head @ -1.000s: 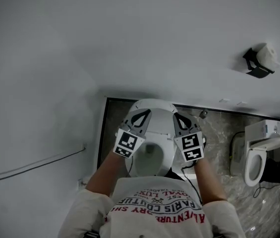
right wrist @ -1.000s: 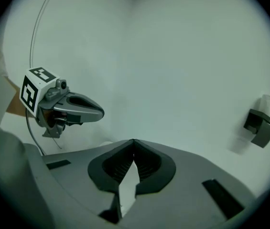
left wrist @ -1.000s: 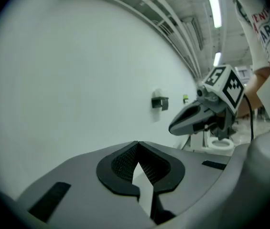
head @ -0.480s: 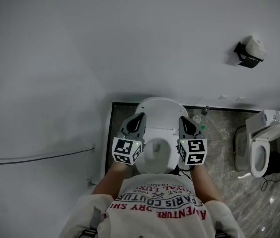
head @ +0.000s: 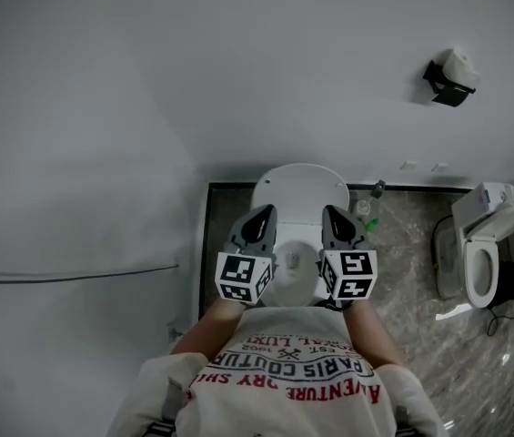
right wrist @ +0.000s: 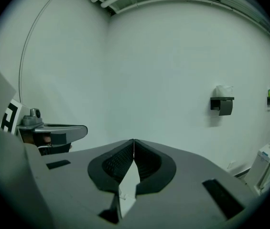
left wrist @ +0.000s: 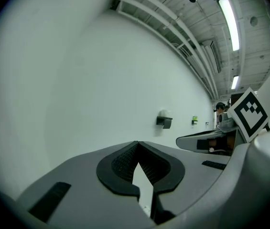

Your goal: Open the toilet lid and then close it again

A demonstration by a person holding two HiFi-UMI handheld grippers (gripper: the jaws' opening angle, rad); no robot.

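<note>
The white toilet stands against the wall in the head view, its lid point(head: 300, 188) raised and the open bowl point(head: 294, 264) showing between my two grippers. My left gripper point(head: 263, 211) hovers over the bowl's left side and my right gripper point(head: 332, 211) over its right side, both level and apart from the toilet. The left gripper point(left wrist: 135, 145) has its pads meeting at the tip with nothing between them. The right gripper point(right wrist: 134, 141) is shut the same way and holds nothing. Both gripper views face the bare white wall; the toilet is hidden below their jaws.
A second toilet point(head: 486, 260) stands at the right on the dark marbled floor. A toilet paper holder point(head: 448, 74) hangs on the wall, and small bottles point(head: 372, 209) sit beside the toilet's base. A cable point(head: 75, 274) runs along the left wall.
Both grippers have drawn back from the raised lid toward my body and come closer together over the bowl. Both stay shut and empty.
</note>
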